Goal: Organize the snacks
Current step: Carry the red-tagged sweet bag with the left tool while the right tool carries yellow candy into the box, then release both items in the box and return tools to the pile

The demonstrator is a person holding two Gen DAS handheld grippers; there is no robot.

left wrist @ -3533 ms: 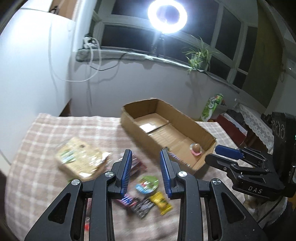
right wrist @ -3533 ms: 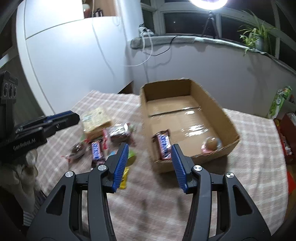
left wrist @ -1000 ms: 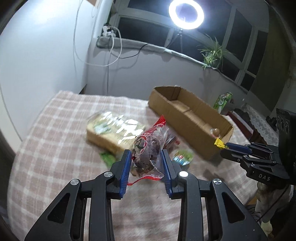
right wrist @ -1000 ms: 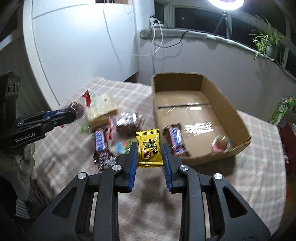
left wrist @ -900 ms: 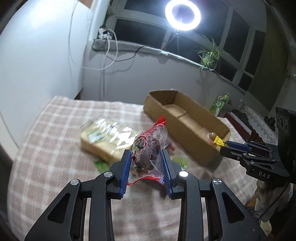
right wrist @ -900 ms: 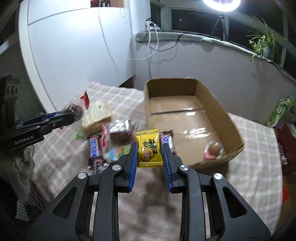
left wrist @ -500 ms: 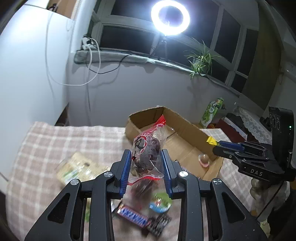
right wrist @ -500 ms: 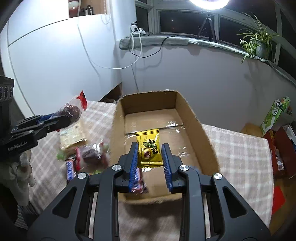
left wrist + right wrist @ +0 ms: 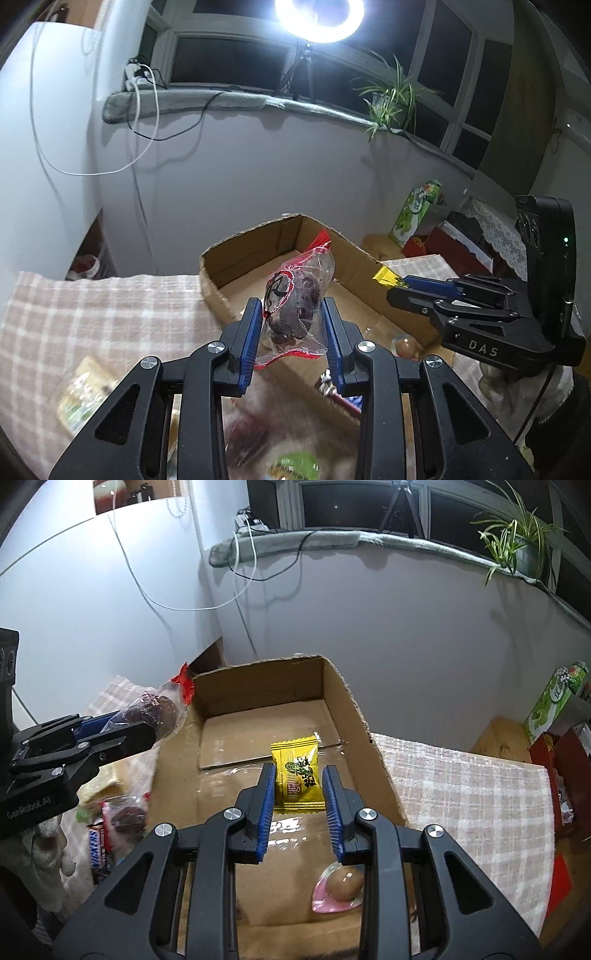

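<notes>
A clear bag of dark snacks (image 9: 293,310) is clamped between the jaws of the left gripper (image 9: 291,325); a yellow packet (image 9: 298,775) is clamped by the right gripper (image 9: 299,794). Both are held in the air over the cardboard box (image 9: 347,709), the yellow packet above the box floor, the bag nearer the left wall.

Risks, as judged from here:
- Bag film is slick and only pinched at the sides. Slip is likely if it is jolted, and it could land on the checked cloth (image 9: 92,314) outside the wall.
- The bag's red tail (image 9: 184,686) hangs close to the box rim in the right view. A snag on the cardboard edge could tip or drag the box.
- Both grippers are crowded over one opening. A clash is possible if both are lowered together.
- A wrapped round sweet (image 9: 341,886) already lies near the front wall. A drop onto it should be avoided.
- More snacks (image 9: 110,827) are left on the cloth, so the task is not finished.
</notes>
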